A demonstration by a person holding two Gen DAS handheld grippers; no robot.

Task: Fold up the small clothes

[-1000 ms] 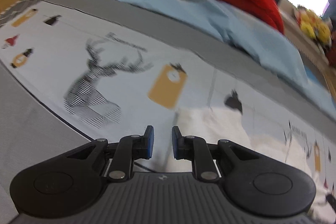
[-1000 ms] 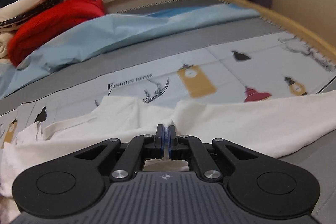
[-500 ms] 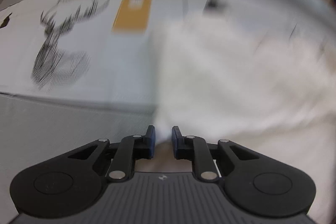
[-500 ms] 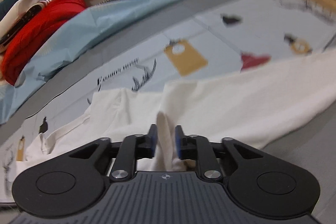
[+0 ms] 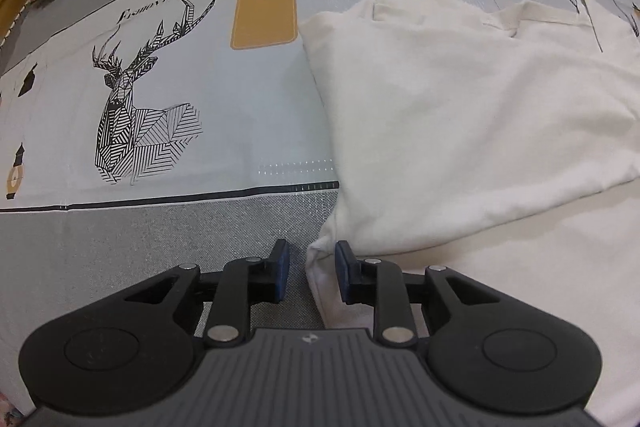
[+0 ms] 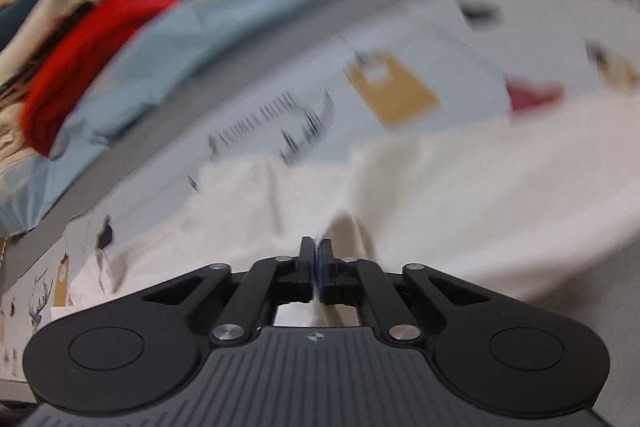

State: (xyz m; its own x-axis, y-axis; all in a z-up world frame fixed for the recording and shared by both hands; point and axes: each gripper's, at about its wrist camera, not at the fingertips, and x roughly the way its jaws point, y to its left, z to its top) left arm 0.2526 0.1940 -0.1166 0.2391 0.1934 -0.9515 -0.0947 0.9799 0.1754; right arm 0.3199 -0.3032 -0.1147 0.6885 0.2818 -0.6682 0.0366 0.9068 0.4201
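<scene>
garment: cream-white shirt (image 5: 460, 131) | pose: I see it flat, partly folded, on my right | near corner: bunched, raised edge (right view blurred) | far edge: collar end, creased

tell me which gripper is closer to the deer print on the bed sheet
Left. The left gripper sits open at the white garment corner, with the deer print just ahead to its left. The right gripper, pinching the garment, sees that deer only far off to its left.
</scene>
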